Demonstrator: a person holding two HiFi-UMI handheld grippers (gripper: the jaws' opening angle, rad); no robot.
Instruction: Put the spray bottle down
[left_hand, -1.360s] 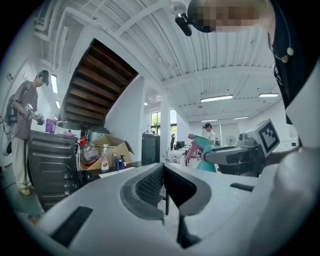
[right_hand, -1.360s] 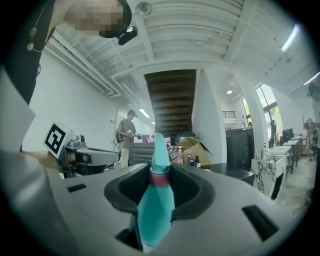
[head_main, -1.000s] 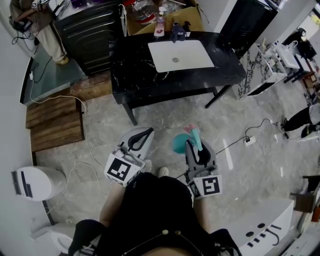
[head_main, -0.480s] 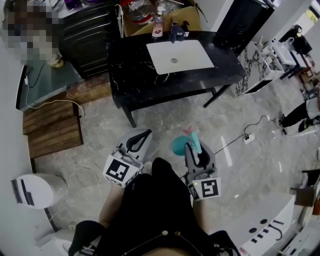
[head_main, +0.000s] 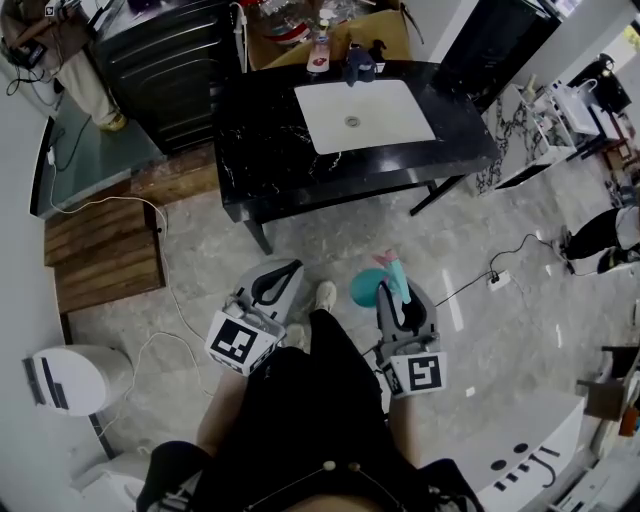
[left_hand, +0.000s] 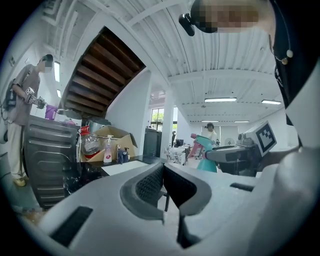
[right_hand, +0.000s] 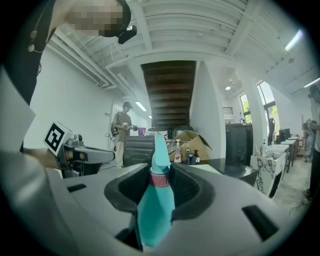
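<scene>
A teal spray bottle (head_main: 372, 287) with a pink collar (right_hand: 160, 179) is carried upright over the floor, and my right gripper (head_main: 398, 292) is shut on its neck. In the right gripper view the bottle (right_hand: 154, 210) fills the gap between the jaws, its nozzle pointing up. My left gripper (head_main: 276, 282) hovers beside it on the left, shut with nothing between its jaws. From the left gripper view the bottle (left_hand: 204, 154) shows at the right. Ahead stands a black table (head_main: 270, 150) with a white sink basin (head_main: 365, 110).
A hand-soap bottle (head_main: 319, 52) and a dark bottle (head_main: 358, 63) stand at the table's far edge, with a cardboard box (head_main: 385, 30) behind. On the floor are a wooden pallet (head_main: 105, 245), a white bin (head_main: 62, 365) and cables (head_main: 500, 275). A person (head_main: 60, 40) stands far left.
A foot has stepped forward between the grippers toward the black table. Both grippers have drifted a little forward and lower, with the bottle still held.
</scene>
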